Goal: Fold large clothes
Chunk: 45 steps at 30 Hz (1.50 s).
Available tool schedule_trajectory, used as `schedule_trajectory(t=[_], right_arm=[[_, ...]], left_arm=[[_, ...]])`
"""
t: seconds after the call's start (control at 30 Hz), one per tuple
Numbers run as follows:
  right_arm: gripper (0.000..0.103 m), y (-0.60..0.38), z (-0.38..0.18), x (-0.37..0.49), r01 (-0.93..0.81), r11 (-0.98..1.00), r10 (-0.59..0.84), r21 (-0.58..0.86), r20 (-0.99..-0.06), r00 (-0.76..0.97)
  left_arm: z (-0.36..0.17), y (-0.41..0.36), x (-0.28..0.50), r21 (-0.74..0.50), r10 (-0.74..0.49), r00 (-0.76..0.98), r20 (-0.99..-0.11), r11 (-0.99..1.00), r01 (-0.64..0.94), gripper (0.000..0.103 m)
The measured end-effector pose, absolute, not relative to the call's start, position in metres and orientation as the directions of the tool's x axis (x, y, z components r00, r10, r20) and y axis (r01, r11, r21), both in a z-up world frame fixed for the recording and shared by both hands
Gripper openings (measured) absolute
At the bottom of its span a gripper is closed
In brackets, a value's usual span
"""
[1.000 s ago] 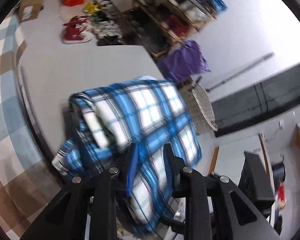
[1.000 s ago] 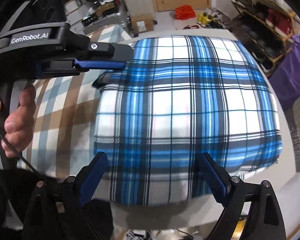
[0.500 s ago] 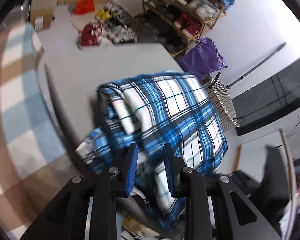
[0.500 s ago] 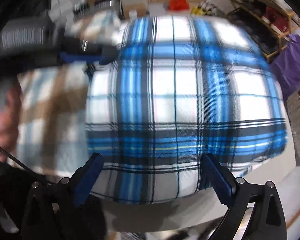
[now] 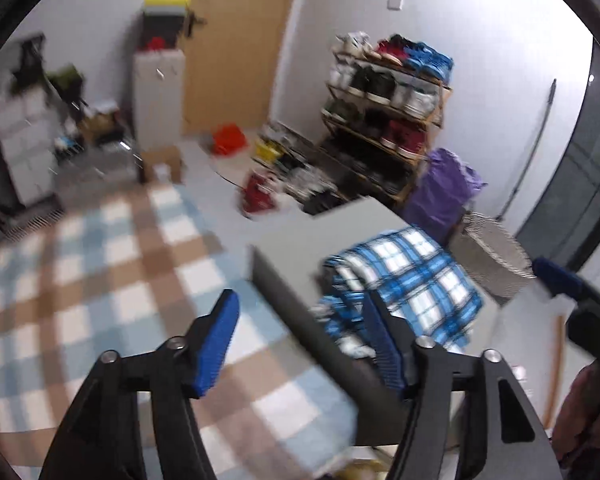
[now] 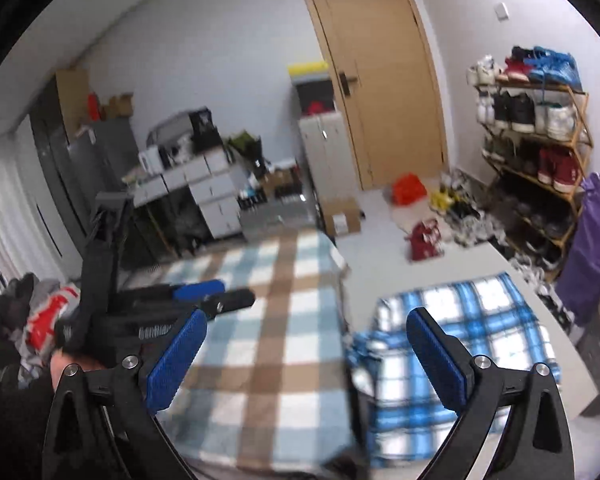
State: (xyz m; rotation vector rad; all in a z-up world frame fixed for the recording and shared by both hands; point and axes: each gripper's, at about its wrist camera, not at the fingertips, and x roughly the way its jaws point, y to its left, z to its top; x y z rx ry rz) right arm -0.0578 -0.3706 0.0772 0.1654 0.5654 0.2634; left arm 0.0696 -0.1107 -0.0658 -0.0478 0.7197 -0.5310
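1. Grey-walled room: a wooden door (image 6: 376, 80) stands at the back, a shoe rack (image 6: 536, 128) along the right wall, and a checked rug (image 6: 268, 340) in brown, pale blue and white covers the floor.
2. Beside the rug stands a grey table (image 5: 320, 240), with a wicker basket (image 5: 496, 256) and a purple bag (image 5: 444, 196) just past its far side.
3. On the table, the folded blue plaid garment (image 6: 460, 344) lies by the near edge, a little of its cloth hanging over the left edge.
4. Left gripper (image 5: 300, 340) hovers with its 2 blue pads spread apart, holding nothing.
5. Right gripper (image 6: 300, 356) is likewise spread wide above the garment and touches no cloth.
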Motion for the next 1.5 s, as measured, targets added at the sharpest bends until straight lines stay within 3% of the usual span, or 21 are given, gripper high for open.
schedule_trajectory(t=[0.17, 0.3, 0.4, 0.6, 0.8, 0.97, 1.17, 1.5], right_arm=[[0.101, -0.335, 0.084, -0.065, -0.138, 0.963, 0.232, 0.231, -0.453, 0.861], [0.102, -0.335, 0.077, -0.08, -0.048, 0.962, 0.159, 0.269, -0.411, 0.898], [0.103, -0.339, 0.066, -0.106, 0.016, 0.958, 0.091, 0.285, -0.36, 0.928], [0.103, -0.34, 0.031, -0.159, 0.162, 0.955, -0.069, 0.25, -0.343, 0.937], [0.103, -0.35, 0.003, -0.196, 0.262, 0.948, -0.191, 0.179, -0.337, 0.922], [0.103, -0.366, -0.003, -0.208, 0.309, 0.945, -0.249, 0.109, -0.376, 0.892], [0.103, -0.377, -0.014, -0.223, 0.363, 0.927, -0.312, 0.092, -0.344, 0.886], [0.103, -0.377, -0.023, -0.223, 0.394, 0.919, -0.358, 0.026, -0.364, 0.86]], left_arm=[[-0.058, -0.079, 0.044, -0.173, -0.442, 0.708, -0.55, 0.89, 0.422, 0.078], [-0.06, -0.071, 0.028, -0.175, -0.466, 0.721, -0.513, 0.879, 0.443, 0.08], [-0.062, -0.067, 0.009, -0.143, -0.457, 0.748, -0.481, 0.883, 0.447, 0.089], [-0.079, -0.078, -0.016, -0.09, -0.467, 0.777, -0.422, 0.874, 0.477, 0.09], [-0.095, -0.096, -0.024, -0.145, -0.501, 0.76, -0.414, 0.86, 0.489, 0.09], [-0.104, -0.112, -0.035, -0.194, -0.538, 0.748, -0.388, 0.842, 0.504, 0.09], [-0.112, -0.134, -0.05, -0.118, -0.534, 0.76, -0.37, 0.839, 0.532, 0.09], [-0.124, -0.152, -0.054, -0.105, -0.547, 0.721, -0.425, 0.821, 0.562, 0.09]])
